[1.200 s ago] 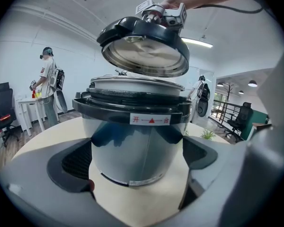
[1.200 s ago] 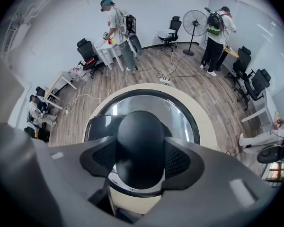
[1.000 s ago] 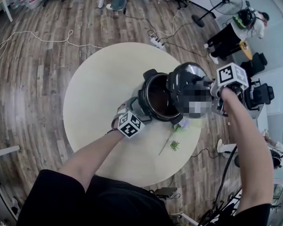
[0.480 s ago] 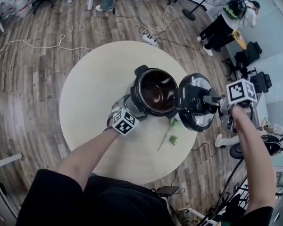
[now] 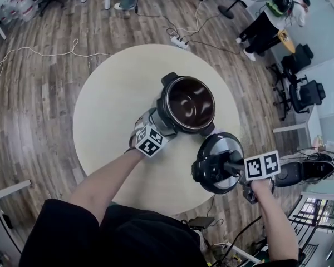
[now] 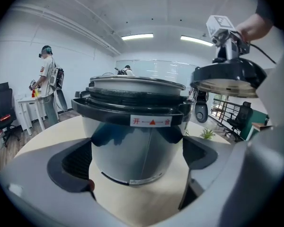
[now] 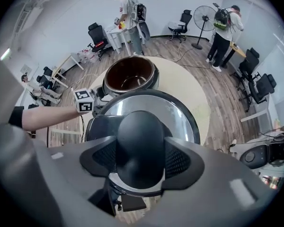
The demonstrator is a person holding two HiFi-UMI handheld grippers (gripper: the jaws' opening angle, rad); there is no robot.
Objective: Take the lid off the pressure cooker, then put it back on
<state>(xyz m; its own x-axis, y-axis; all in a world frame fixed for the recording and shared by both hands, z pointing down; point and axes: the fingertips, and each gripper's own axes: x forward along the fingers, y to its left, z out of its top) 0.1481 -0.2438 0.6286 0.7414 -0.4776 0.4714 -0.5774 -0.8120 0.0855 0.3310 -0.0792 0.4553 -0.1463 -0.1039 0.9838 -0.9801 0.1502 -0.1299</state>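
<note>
Lid [image 5: 222,147], clenched by its knob in the right claw [image 5: 225,167], has swung from beside the pot [image 5: 187,104] to the surface's [image 5: 111,110] near right edge: removal done, refitting pending. Left claw [image 5: 156,125], spread, faces the pot.

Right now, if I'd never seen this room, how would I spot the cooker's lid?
Find the big round cream table with the open pressure cooker on it. At its near right edge the right gripper pinches a black knob. That's the lid: a shiny disc, the only thing held up in the air.
</note>
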